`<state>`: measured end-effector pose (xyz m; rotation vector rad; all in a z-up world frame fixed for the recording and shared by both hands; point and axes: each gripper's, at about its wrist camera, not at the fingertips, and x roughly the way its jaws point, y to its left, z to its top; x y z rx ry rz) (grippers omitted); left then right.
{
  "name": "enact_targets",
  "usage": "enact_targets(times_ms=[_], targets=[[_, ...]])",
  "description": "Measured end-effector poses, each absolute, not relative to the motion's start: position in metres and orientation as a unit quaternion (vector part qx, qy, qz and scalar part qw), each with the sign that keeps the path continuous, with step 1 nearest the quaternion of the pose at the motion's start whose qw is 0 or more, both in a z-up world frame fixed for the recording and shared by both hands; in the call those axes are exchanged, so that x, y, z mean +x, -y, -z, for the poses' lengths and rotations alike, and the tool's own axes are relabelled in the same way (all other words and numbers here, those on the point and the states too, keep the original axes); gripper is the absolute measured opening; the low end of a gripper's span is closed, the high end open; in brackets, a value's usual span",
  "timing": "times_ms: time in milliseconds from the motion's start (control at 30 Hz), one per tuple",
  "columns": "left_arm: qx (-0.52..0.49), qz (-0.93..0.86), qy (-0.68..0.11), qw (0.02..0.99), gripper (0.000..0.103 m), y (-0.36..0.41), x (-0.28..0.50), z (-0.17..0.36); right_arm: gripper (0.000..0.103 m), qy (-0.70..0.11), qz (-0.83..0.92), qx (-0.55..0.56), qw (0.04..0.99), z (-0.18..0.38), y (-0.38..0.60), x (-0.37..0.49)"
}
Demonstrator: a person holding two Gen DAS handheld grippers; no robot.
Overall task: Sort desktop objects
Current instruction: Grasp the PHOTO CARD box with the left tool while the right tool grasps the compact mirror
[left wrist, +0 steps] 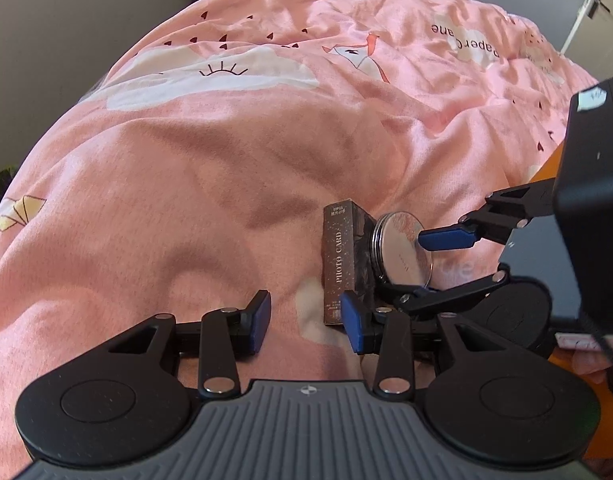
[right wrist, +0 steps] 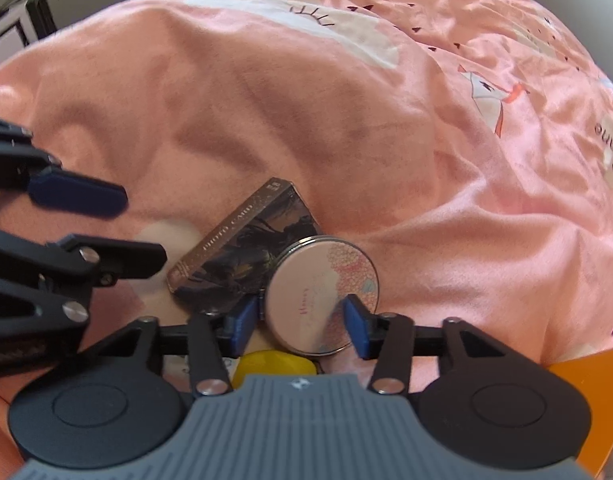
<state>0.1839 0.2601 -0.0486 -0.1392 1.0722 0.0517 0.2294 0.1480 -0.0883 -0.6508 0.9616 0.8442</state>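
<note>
A dark "PHOTO CARD" box (left wrist: 344,264) lies on the pink duvet, also in the right wrist view (right wrist: 242,252). A round pink tin (right wrist: 322,296) leans against the box; it shows in the left wrist view (left wrist: 402,254) too. My right gripper (right wrist: 300,322) has a blue pad on each side of the tin and is shut on it. My left gripper (left wrist: 308,322) is open and empty, its right pad just in front of the box's near end.
The pink patterned duvet (left wrist: 226,160) covers the whole surface, with folds at the right. A yellow object (right wrist: 274,364) lies under my right gripper. An orange surface (right wrist: 586,384) sits at the right edge. A picture frame (right wrist: 14,28) stands far left.
</note>
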Motion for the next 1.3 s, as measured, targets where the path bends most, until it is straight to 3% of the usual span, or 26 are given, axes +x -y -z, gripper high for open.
enact_targets(times_ms=[133, 267, 467, 800, 1033, 1300], targets=[[-0.078, -0.026, -0.510, 0.857, 0.045, -0.263, 0.185, 0.047, 0.067, -0.433, -0.389, -0.327, 0.744, 0.092, -0.152, 0.232], [-0.078, -0.026, -0.510, 0.856, 0.045, -0.262, 0.185, 0.046, 0.066, -0.444, -0.380, -0.336, 0.739, 0.098, -0.151, 0.235], [-0.077, -0.027, -0.511, 0.856, 0.046, -0.261, 0.186, 0.046, 0.045, -0.434, -0.390, -0.337, 0.739, 0.093, -0.150, 0.228], [-0.074, -0.022, -0.510, 0.857, 0.046, -0.257, 0.187, 0.045, 0.024, -0.431, -0.388, -0.304, 0.756, 0.073, -0.140, 0.234], [-0.082, -0.001, -0.512, 0.855, 0.046, -0.249, 0.198, 0.050, 0.017, -0.432, -0.358, -0.248, 0.790, 0.050, -0.110, 0.249], [-0.069, -0.015, -0.532, 0.844, 0.047, -0.243, 0.217, 0.069, 0.018, -0.448, -0.361, -0.223, 0.787, 0.063, -0.113, 0.272]])
